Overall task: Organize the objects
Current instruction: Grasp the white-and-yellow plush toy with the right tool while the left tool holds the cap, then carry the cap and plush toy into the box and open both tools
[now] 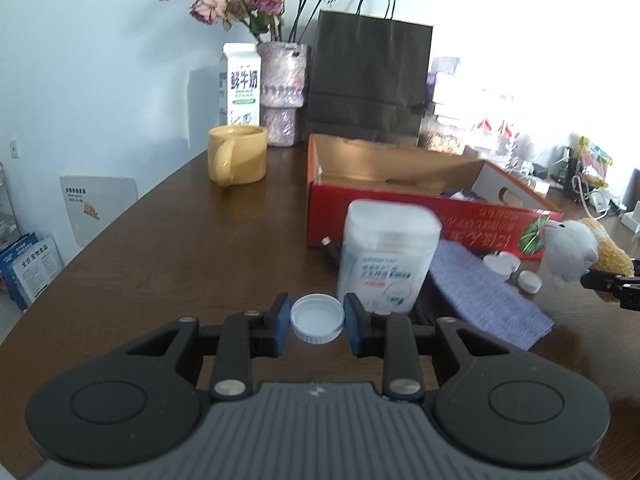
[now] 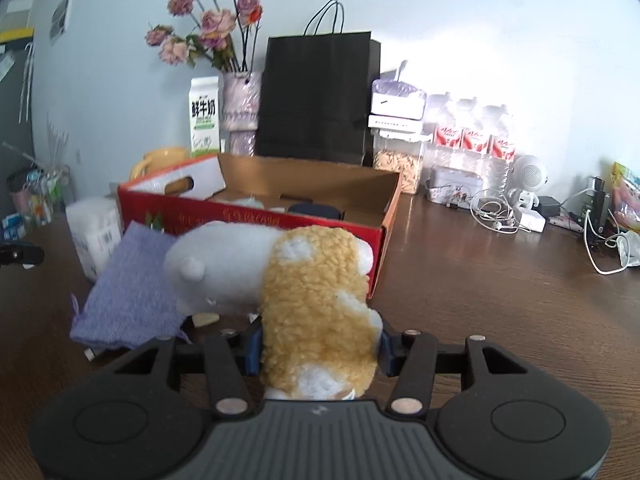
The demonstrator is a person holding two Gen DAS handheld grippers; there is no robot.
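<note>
My left gripper (image 1: 317, 322) is shut on a white bottle cap (image 1: 317, 317), held above the brown table in front of a white plastic jar (image 1: 386, 256). My right gripper (image 2: 318, 346) is shut on a yellow and grey plush toy (image 2: 316, 312), held in front of the open red cardboard box (image 2: 256, 216). The plush also shows at the right of the left wrist view (image 1: 580, 256). A purple cloth (image 1: 488, 292) lies on the table in front of the box (image 1: 400, 208); it also shows in the right wrist view (image 2: 128, 288). Several items lie inside the box.
A yellow mug (image 1: 236, 158), a milk carton (image 1: 240, 84), a vase of dried roses (image 1: 282, 92) and a black paper bag (image 1: 368, 80) stand at the back. Two small white-capped bottles (image 1: 516, 270) lie by the cloth. Bottles, cables and a small speaker (image 2: 528, 176) crowd the back right.
</note>
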